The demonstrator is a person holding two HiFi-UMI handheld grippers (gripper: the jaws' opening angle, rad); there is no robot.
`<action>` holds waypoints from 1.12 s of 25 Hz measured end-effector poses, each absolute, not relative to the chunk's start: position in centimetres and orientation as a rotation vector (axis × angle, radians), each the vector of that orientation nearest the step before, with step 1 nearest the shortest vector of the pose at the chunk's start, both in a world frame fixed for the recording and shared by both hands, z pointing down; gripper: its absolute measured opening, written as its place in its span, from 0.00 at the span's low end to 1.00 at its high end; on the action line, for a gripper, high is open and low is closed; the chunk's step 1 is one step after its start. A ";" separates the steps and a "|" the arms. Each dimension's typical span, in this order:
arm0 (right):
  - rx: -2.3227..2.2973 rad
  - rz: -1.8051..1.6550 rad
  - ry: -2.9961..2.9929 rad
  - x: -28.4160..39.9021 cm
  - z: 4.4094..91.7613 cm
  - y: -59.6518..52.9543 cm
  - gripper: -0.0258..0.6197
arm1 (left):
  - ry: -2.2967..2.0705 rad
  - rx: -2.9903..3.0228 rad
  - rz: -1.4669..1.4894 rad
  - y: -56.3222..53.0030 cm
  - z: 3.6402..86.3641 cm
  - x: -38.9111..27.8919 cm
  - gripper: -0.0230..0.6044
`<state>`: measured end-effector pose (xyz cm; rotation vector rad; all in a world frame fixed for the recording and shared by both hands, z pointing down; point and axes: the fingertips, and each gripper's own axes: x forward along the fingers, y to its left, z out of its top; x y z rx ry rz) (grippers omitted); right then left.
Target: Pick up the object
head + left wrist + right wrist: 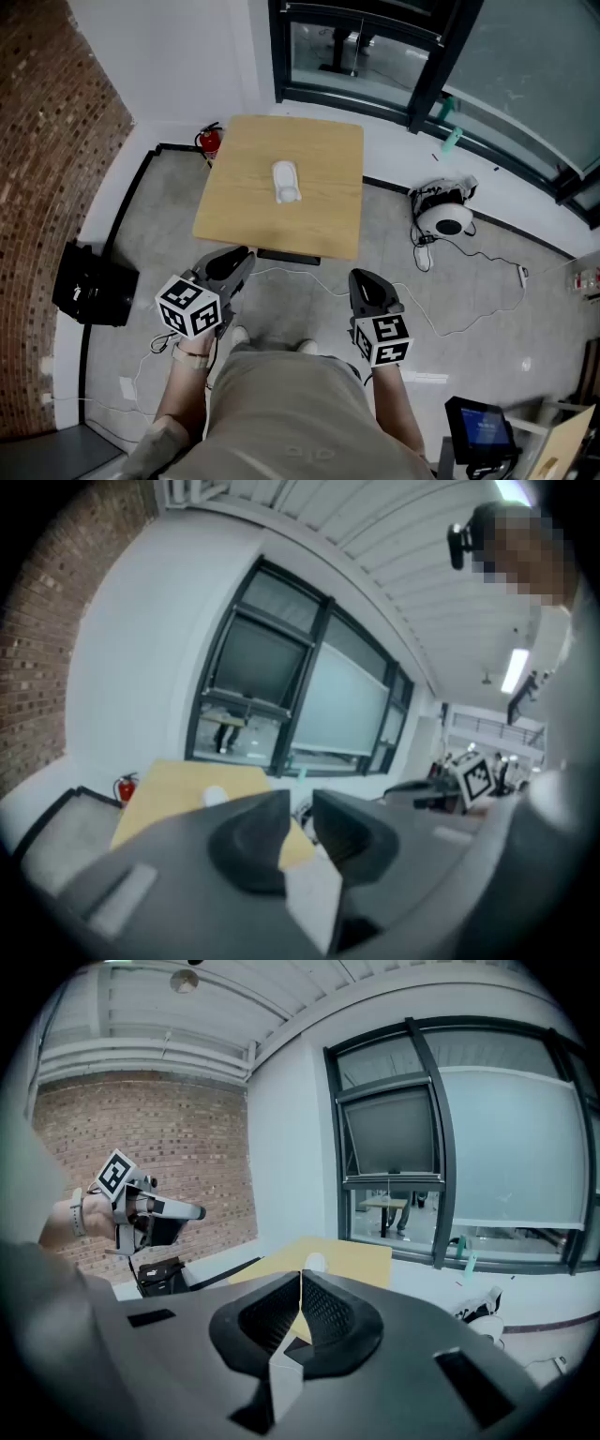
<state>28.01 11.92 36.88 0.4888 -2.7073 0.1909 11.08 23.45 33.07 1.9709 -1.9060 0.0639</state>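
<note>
A small white object lies near the middle of a square wooden table ahead of me. Both grippers hang in the air short of the table's near edge, well apart from the object. My left gripper is shut and holds nothing; in its own view the jaw tips point up towards the table and the white object. My right gripper is shut too, its ribbed pads meeting at the tips with nothing between them. Just past those tips sits the white object.
A red fire extinguisher stands by the table's far left corner. A black box sits against the brick wall on the left. On the floor to the right lie a white device and its cables. Dark-framed windows run behind the table.
</note>
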 end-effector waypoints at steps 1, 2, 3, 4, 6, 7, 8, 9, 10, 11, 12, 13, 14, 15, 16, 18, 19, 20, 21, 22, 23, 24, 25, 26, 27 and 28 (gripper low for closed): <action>0.487 0.187 -2.708 28.2 36.9 11.8 0.05 | -1.904 1.972 0.062 23.3 33.1 11.4 0.13; 0.485 0.184 -2.709 28.4 36.9 11.6 0.05 | -1.902 1.973 0.061 23.1 33.1 11.7 0.13; 0.483 0.182 -2.709 28.5 36.9 11.5 0.05 | -1.899 1.973 0.063 22.9 33.1 12.0 0.13; 0.481 0.183 -2.710 28.7 36.8 11.3 0.05 | -1.896 1.972 0.068 22.7 33.2 12.3 0.14; 0.479 0.194 -2.716 29.2 36.9 11.0 0.05 | -1.890 1.967 0.081 22.3 33.5 12.7 0.15; 0.479 0.200 -2.718 29.4 37.0 10.9 0.05 | -1.887 1.965 0.087 22.1 33.6 12.9 0.15; 0.482 0.204 -2.718 29.6 37.1 10.7 0.05 | -1.882 1.966 0.093 21.8 33.7 13.0 0.15; 0.486 0.208 -2.715 29.8 37.2 10.4 0.05 | -1.875 1.968 0.099 21.3 33.8 13.1 0.16; 0.492 0.213 -2.711 30.0 37.4 10.0 0.05 | -1.867 1.972 0.103 20.8 34.0 13.2 0.16; 0.500 0.220 -2.705 30.0 37.6 9.6 0.05 | -1.859 1.976 0.104 20.3 34.1 13.2 0.17; 0.510 0.227 -2.700 30.1 37.8 9.3 0.05 | -1.852 1.980 0.101 19.8 34.2 13.0 0.18; 0.521 0.234 -2.694 30.1 38.0 9.1 0.05 | -1.845 1.985 0.097 19.4 34.4 12.8 0.18; 0.532 0.238 -2.686 30.1 38.2 8.9 0.05 | -1.837 1.990 0.093 19.0 34.6 12.6 0.18; 0.544 0.242 -2.677 30.0 38.5 8.6 0.05 | -1.827 1.997 0.091 18.5 34.8 12.3 0.18; 0.557 0.245 -2.667 29.8 38.8 8.3 0.05 | -1.814 2.003 0.089 17.9 35.1 11.9 0.18; 0.584 0.252 -2.646 29.2 39.2 7.7 0.05 | -1.786 2.014 0.086 16.6 35.6 10.9 0.18; 0.597 0.254 -2.633 28.9 39.3 7.3 0.05 | -1.772 2.018 0.085 16.0 35.9 10.3 0.19; 0.610 0.257 -2.621 28.4 39.5 6.9 0.05 | -1.757 2.023 0.085 15.3 36.3 9.6 0.20; 0.624 0.259 -2.608 27.9 39.6 6.5 0.05 | -1.741 2.028 0.086 14.6 36.5 8.8 0.21; 0.638 0.261 -2.595 27.3 39.8 6.0 0.05 | -1.726 2.033 0.085 13.8 36.8 7.9 0.21; 0.651 0.263 -2.582 26.5 39.9 5.4 0.05 | -1.714 2.036 0.082 13.0 37.0 6.9 0.22; 0.662 0.265 -2.569 25.6 40.1 4.8 0.05 | -1.704 2.038 0.075 12.2 37.2 5.6 0.22; 0.671 0.265 -2.555 24.5 40.2 4.1 0.05 | -1.695 2.038 0.067 11.5 37.4 4.2 0.22; 0.679 0.265 -2.541 23.3 40.3 3.4 0.05 | -1.683 2.038 0.059 10.7 37.5 2.8 0.22; 0.687 0.265 -2.527 21.9 40.3 2.7 0.05 | -1.668 2.041 0.055 9.9 37.7 1.4 0.22; 0.696 0.263 -2.516 20.4 40.2 2.0 0.05 | -1.651 2.047 0.053 9.1 37.9 0.0 0.22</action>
